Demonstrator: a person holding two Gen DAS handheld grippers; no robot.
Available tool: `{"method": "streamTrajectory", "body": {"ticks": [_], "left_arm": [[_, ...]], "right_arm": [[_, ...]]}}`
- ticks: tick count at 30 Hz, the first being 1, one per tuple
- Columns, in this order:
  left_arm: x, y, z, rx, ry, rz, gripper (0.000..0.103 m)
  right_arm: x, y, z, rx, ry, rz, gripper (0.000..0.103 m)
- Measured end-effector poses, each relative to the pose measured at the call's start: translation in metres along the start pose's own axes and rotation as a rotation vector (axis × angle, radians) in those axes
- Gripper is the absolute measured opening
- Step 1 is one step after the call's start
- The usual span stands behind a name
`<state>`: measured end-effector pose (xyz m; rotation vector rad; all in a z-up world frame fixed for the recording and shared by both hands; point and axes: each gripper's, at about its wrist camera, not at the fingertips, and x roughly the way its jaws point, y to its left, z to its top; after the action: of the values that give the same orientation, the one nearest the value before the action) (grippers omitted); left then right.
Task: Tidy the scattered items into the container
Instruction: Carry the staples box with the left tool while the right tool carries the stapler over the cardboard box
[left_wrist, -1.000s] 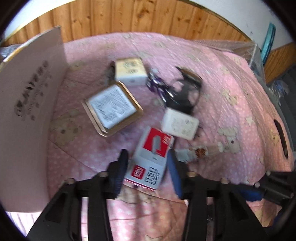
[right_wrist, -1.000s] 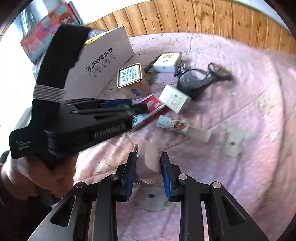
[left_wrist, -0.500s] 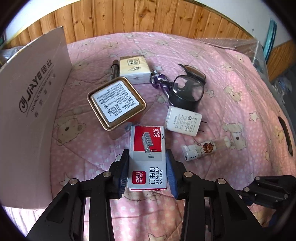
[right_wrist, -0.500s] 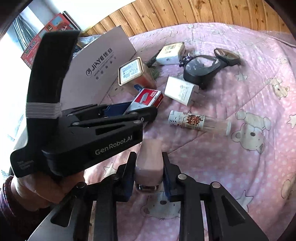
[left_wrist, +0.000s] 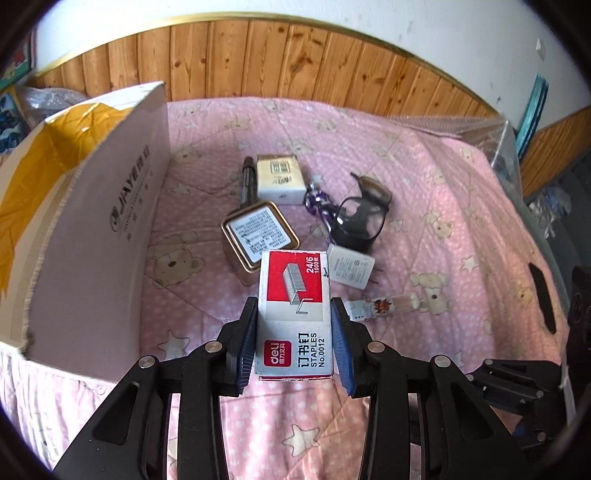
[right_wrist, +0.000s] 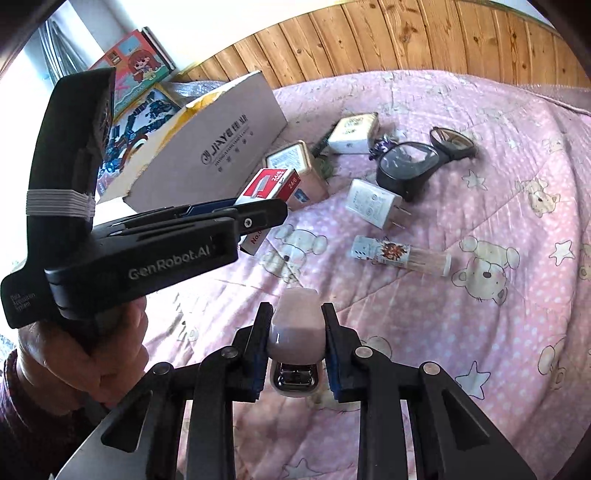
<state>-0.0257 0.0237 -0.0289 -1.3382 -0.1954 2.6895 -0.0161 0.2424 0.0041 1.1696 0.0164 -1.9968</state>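
My left gripper (left_wrist: 294, 343) is shut on a red and white staples box (left_wrist: 294, 310) and holds it above the pink bedspread; the box also shows in the right wrist view (right_wrist: 271, 190). My right gripper (right_wrist: 295, 339) is shut on a pink stapler (right_wrist: 295, 328), lifted off the bed. The open cardboard box (left_wrist: 92, 221) stands to the left, also in the right wrist view (right_wrist: 210, 155). On the bed lie a gold tin (left_wrist: 260, 232), a white charger (left_wrist: 351, 271), a toothpick tube (left_wrist: 384, 306), glasses (left_wrist: 360, 218) and a small white box (left_wrist: 279, 179).
A dark pen (left_wrist: 248, 181) lies beside the small white box, and a purple trinket (left_wrist: 317, 203) beside the glasses. Wood panelling runs behind the bed. Picture books (right_wrist: 136, 92) stand behind the cardboard box. A plastic sheet (left_wrist: 480, 129) covers the far right corner.
My left gripper closed on the staples box and lifted it off the bed. My right gripper has raised the stapler higher. Both views have pulled back from the items.
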Motion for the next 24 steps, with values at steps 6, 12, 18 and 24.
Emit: {"method": "streamTrajectory", "body": {"ticks": [6, 12, 18, 24], "left_arm": [[-0.019, 0.000, 0.005, -0.012, -0.036, -0.022, 0.039], [-0.035, 0.000, 0.010, -0.022, -0.070, -0.048, 0.039], [-0.054, 0.004, 0.019, -0.043, -0.115, -0.072, 0.039], [-0.069, 0.016, 0.029, -0.083, -0.158, -0.078, 0.039]], "right_arm": [[0.037, -0.001, 0.034, -0.030, -0.016, -0.003, 0.027], [0.029, 0.011, 0.041, -0.073, -0.034, -0.001, 0.027], [0.016, 0.023, 0.045, -0.104, -0.033, 0.006, 0.027], [0.000, 0.040, 0.049, -0.130, -0.049, 0.009, 0.027]]}}
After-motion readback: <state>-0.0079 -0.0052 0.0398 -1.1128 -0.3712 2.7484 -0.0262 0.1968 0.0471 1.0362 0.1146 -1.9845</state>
